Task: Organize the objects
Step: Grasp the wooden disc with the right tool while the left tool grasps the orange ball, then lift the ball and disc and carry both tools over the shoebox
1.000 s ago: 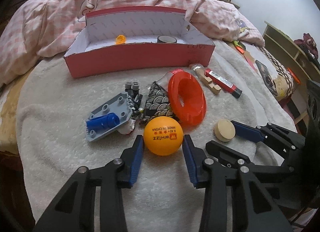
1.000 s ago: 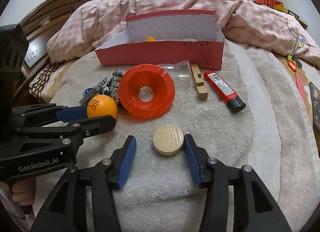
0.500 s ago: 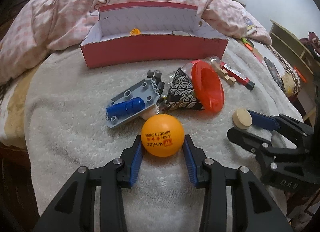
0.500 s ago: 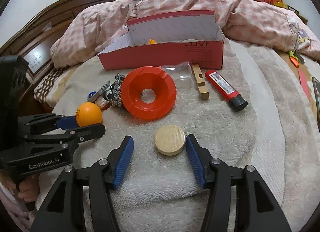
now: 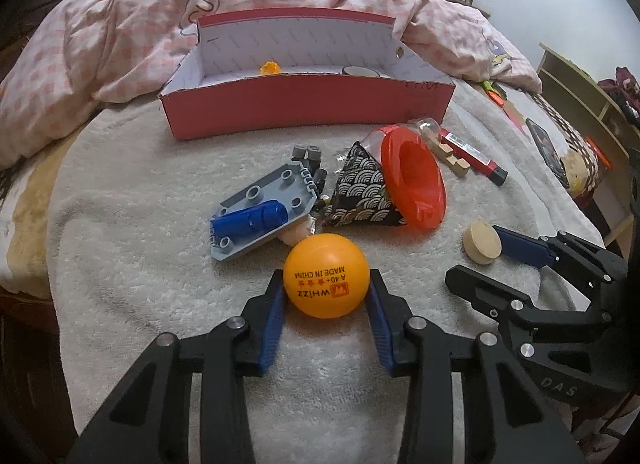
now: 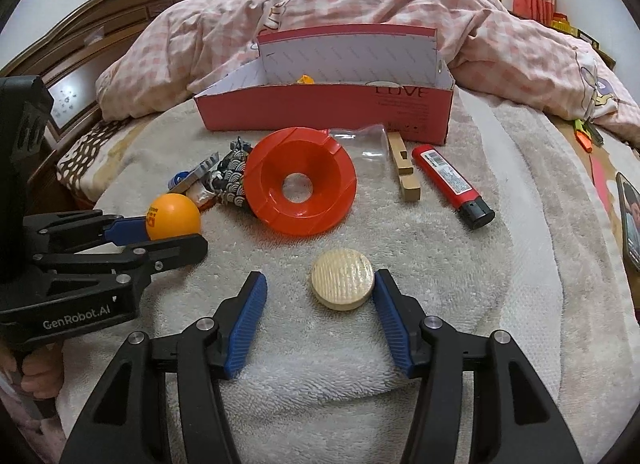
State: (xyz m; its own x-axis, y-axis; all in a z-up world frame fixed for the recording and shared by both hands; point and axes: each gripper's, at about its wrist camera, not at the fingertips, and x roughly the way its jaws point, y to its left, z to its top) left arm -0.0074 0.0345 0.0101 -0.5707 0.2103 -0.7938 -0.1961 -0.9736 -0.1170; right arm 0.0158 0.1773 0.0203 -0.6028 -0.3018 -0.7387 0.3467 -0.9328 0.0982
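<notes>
The left gripper (image 5: 326, 300) has its fingers pinching the ball (image 5: 325, 275) from both sides, low on its flanks — a round, slick thing needs that squeeze across the middle or it rolls off. The ball sits at the near edge of the clutter on the bed's towel (image 5: 132, 232), just beside a grey block plate (image 5: 264, 214).

Middle of the pile, the red funnel (image 6: 300, 186) lies tipped against a patterned pouch (image 5: 362, 194). Behind it the red box (image 6: 328, 104) stands open, likely the place everything goes.

To the right, the right gripper (image 6: 318, 296) straddles the wooden disc (image 6: 343, 283): one finger touches its right edge, the other stands well off, and the fingers are closing — nothing gripped yet. The disc lies flat, so they come in low across its rim.
</notes>
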